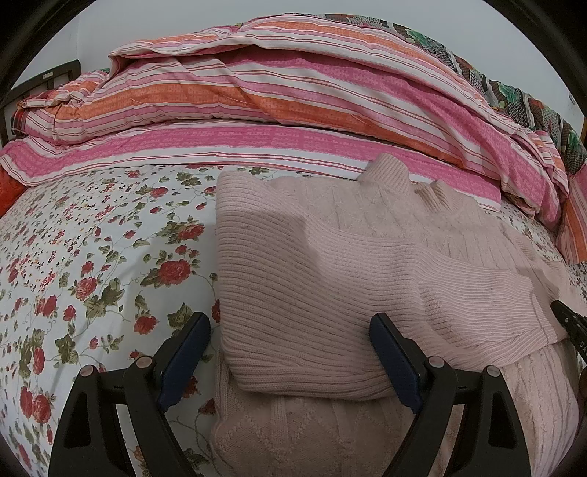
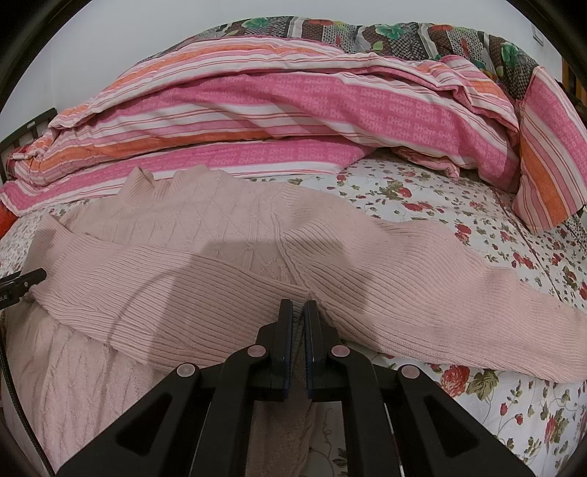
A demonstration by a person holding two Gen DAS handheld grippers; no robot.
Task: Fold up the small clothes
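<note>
A pale pink knitted sweater lies on the floral bedsheet, collar toward the far quilt. Its left sleeve is folded across the body. My left gripper is open, its jaws wide apart on either side of the folded sleeve's near edge, holding nothing. In the right wrist view the sweater fills the middle, with its right sleeve stretched out to the right. My right gripper is shut on the sweater's side edge at the right armpit. The right gripper's tip also shows in the left wrist view.
A bunched pink, white and orange striped quilt lies along the far side of the bed, also seen in the right wrist view. A dark patterned blanket sits behind it. A dark headboard shows at far left.
</note>
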